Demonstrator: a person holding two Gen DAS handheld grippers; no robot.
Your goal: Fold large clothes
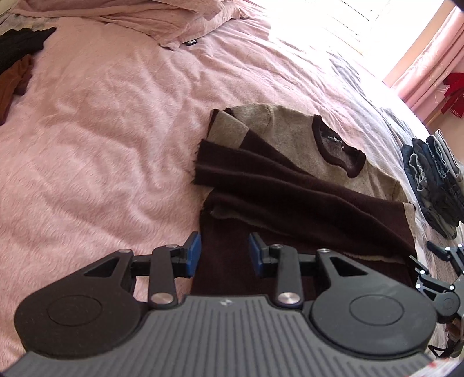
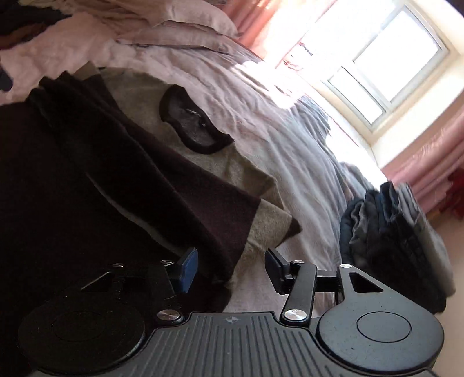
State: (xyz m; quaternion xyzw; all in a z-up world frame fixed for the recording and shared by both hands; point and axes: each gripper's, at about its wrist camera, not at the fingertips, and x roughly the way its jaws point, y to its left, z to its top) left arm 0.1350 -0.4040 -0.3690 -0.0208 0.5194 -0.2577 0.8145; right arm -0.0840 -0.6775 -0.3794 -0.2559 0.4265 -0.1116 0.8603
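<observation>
Nearest the left wrist camera, the left gripper (image 1: 224, 255) is seen with its blue pads (image 1: 193, 253) set partly apart; dark brown fabric of the sweater (image 1: 293, 185) lies between and below them, but whether the pads press on it cannot be told. In the same view the right gripper (image 1: 440, 269) is glimpsed at the right edge, beside the sweater's lower right corner.

From the right wrist camera, the right gripper (image 2: 232, 268) is observed with its jaws partly apart. The sweater's (image 2: 162, 185) grey-and-brown edge lies between the fingers, with no contact by the pads to be made out.

The sweater is found spread on the pink bedcover (image 1: 101, 130), collar (image 1: 337, 148) facing up toward the window side, both brown sleeves folded across the grey chest. A stack of folded denim garments (image 1: 435, 179) is noted just beside the sweater, toward the bed edge. Pillows (image 1: 139, 17) are recorded at the head of the bed, dark clothes (image 1: 17, 49) at the far left, and pink curtains (image 2: 426, 162) beside a bright window (image 2: 385, 66).
</observation>
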